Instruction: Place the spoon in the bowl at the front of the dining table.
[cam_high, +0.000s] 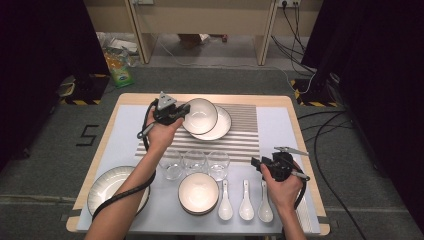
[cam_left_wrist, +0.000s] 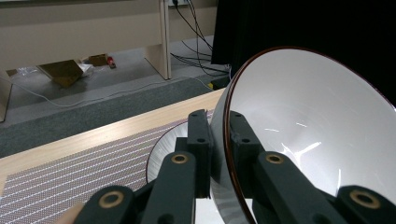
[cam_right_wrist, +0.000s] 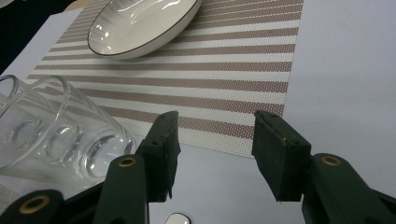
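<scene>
My left gripper (cam_high: 184, 111) is shut on the rim of a white bowl (cam_high: 200, 116) with a dark edge, holding it tilted in the air above a plate (cam_high: 223, 126) on the striped placemat (cam_high: 245, 137). In the left gripper view the bowl (cam_left_wrist: 308, 135) stands on edge between the two jaws, its rim pinched by the pads (cam_left_wrist: 200, 140). My right gripper (cam_high: 256, 162) hovers open over the table near the right side, beside the glasses. In the right gripper view its open jaws frame the near edge of the placemat (cam_right_wrist: 243, 88), with the plate (cam_right_wrist: 140, 23) beyond.
Three clear glasses (cam_high: 194, 161) stand in a row at the placemat's near edge. A stack of small bowls (cam_high: 198, 193) and three white spoons (cam_high: 245, 202) lie near the front edge. A large plate (cam_high: 107, 186) sits at the front left.
</scene>
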